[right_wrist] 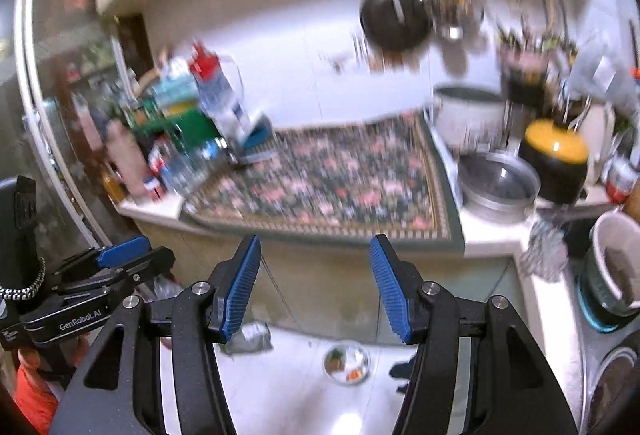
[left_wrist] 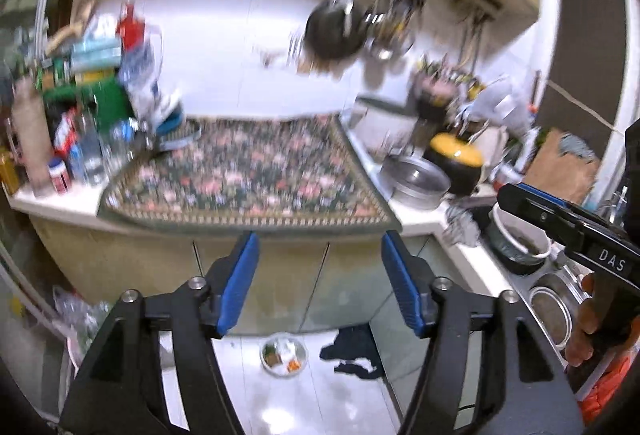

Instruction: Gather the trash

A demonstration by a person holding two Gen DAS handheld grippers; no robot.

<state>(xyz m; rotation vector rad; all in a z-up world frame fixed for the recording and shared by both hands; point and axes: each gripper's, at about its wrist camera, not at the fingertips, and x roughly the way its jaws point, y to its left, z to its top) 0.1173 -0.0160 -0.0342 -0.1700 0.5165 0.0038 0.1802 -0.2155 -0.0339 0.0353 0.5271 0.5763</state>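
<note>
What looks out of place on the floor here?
A clear bowl holding food scraps sits on the floor tiles in front of the counter cabinets, and a dark crumpled cloth lies beside it. Both grippers, left and right, are open and empty.

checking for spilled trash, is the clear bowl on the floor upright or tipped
Upright: the clear bowl sits flat on the floor, rim up, with food scraps inside, beside a dark cloth.

Bright indoor light, heavy motion blur, fisheye-curved dark edges.
</note>
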